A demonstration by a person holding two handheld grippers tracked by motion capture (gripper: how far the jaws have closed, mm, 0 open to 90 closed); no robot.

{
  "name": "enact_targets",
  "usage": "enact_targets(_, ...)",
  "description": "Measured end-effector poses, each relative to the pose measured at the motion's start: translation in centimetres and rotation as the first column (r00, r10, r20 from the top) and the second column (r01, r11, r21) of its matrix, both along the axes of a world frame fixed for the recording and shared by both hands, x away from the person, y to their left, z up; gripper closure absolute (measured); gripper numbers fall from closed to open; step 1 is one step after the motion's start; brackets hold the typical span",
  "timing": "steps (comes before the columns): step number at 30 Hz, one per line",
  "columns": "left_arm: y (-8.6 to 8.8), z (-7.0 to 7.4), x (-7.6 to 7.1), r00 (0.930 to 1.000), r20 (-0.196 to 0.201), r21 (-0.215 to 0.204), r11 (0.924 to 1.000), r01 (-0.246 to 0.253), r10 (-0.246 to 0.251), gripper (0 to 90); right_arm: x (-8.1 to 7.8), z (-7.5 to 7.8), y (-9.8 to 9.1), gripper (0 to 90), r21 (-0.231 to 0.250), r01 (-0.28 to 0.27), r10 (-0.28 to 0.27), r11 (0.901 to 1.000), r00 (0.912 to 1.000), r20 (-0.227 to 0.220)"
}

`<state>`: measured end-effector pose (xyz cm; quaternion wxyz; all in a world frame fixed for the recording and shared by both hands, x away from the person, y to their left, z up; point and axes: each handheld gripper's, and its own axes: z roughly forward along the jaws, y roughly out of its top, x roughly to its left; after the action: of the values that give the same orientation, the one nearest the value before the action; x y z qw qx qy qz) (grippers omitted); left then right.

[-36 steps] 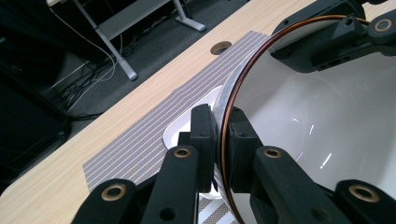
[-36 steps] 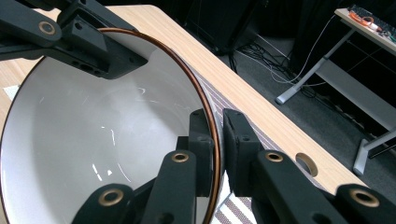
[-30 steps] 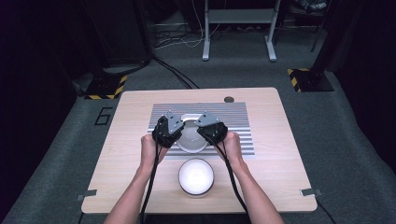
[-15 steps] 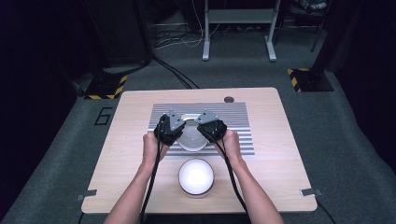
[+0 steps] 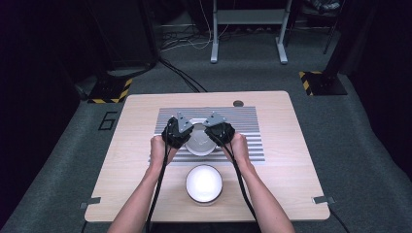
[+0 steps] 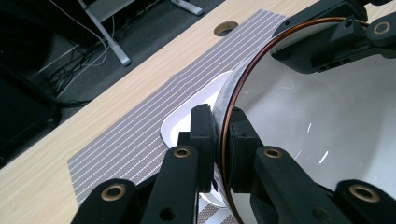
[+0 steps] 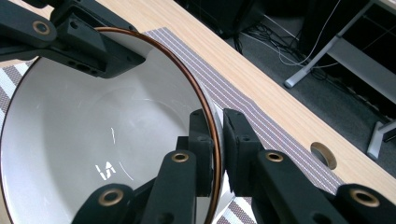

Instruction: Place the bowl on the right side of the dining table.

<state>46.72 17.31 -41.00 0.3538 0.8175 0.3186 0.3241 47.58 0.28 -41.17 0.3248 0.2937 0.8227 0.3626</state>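
Note:
A white bowl (image 5: 200,144) with a thin copper-coloured rim is held between both grippers over the striped grey placemat (image 5: 248,124). My left gripper (image 5: 188,138) is shut on the bowl's left rim, and its jaws pinch the wall of the bowl (image 6: 317,130) at my left gripper (image 6: 223,128). On the opposite rim my right gripper (image 5: 213,137) is shut too; in its own view my right gripper (image 7: 218,135) clamps the bowl (image 7: 93,140). A white rounded plate (image 6: 182,128) lies on the mat under the bowl. Whether the bowl touches it I cannot tell.
A second white round bowl (image 5: 204,183) sits near the table's front edge, between the forearms. The wooden table (image 5: 131,145) has a cable hole (image 5: 238,103) behind the mat. Cables and metal stand legs (image 5: 248,34) are on the floor beyond.
Both hands have come a little toward the near edge and lower, carrying the bowl between them. Both grips on the rim are unchanged.

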Motion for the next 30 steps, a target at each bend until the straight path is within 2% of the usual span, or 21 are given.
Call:
enact_targets(13,-0.1,-0.3,1.5,0.9998,-0.019,0.014,0.9999,-0.005,0.005,83.6,1.4,-0.6,0.1,82.6,0.005,0.017,-0.017,0.9998,0.9997,-0.018)
enact_targets(22,-0.1,-0.1,2.4,0.9998,-0.013,0.013,0.9998,-0.013,0.014,83.7,2.3,-0.2,0.2,82.4,0.004,0.025,-0.025,0.9997,0.9993,-0.029)
enact_targets(24,-0.1,0.0,2.5,0.9997,-0.016,0.013,0.9998,-0.017,0.017,83.6,2.5,-0.2,0.3,82.4,0.003,0.023,-0.023,0.9997,0.9995,-0.023)
enact_targets(30,0.0,-0.1,3.2,0.9995,-0.027,0.017,0.9997,-0.018,0.018,83.5,3.1,-0.3,0.5,82.4,0.007,0.033,-0.033,0.9994,0.9987,-0.04)
